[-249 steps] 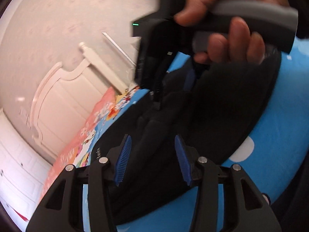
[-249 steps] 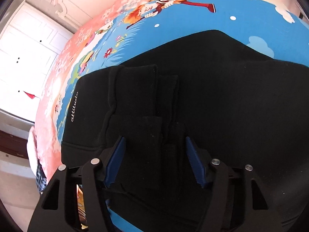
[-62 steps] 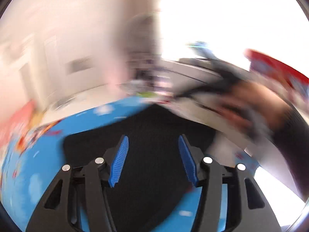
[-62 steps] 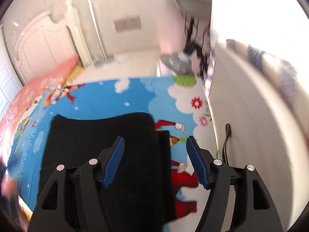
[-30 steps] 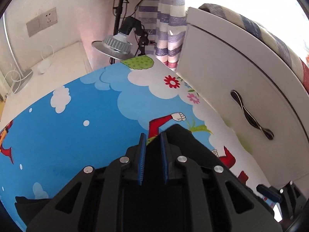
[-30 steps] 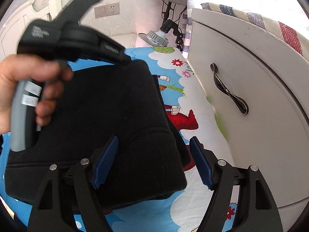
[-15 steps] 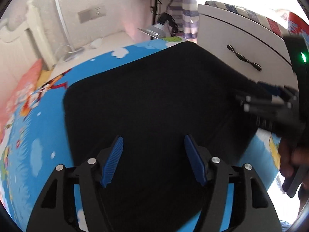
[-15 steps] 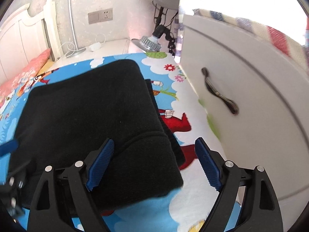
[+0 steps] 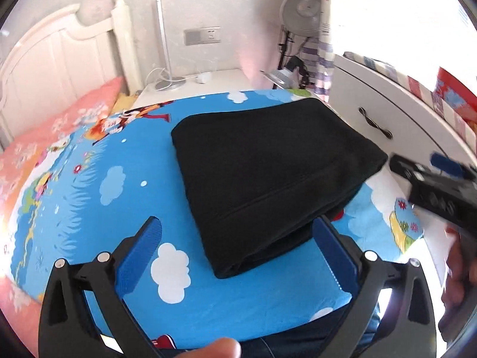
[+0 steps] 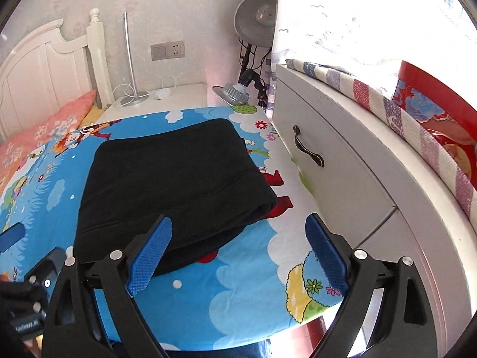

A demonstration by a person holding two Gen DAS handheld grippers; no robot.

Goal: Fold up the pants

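The black pants (image 9: 268, 173) lie folded into a thick rectangle on the blue cartoon bed sheet (image 9: 98, 197). They also show in the right wrist view (image 10: 170, 179). My left gripper (image 9: 238, 238) is open and empty, held above the near edge of the fold. My right gripper (image 10: 238, 238) is open and empty, above the pants' near right corner. The right gripper's body shows at the right of the left wrist view (image 9: 432, 185). The left gripper's body shows at the lower left of the right wrist view (image 10: 32, 286).
A white drawer unit (image 10: 334, 167) with a dark handle stands against the bed's right side. A white headboard (image 9: 59, 59), a pink pillow (image 9: 59, 125) and a white nightstand (image 9: 196, 85) with a lamp are at the far end. A fan (image 10: 256, 26) stands behind.
Both grippers have pulled back and up from the pants, which lie released on the bed. The left gripper, shut on the fabric a second ago, is open.
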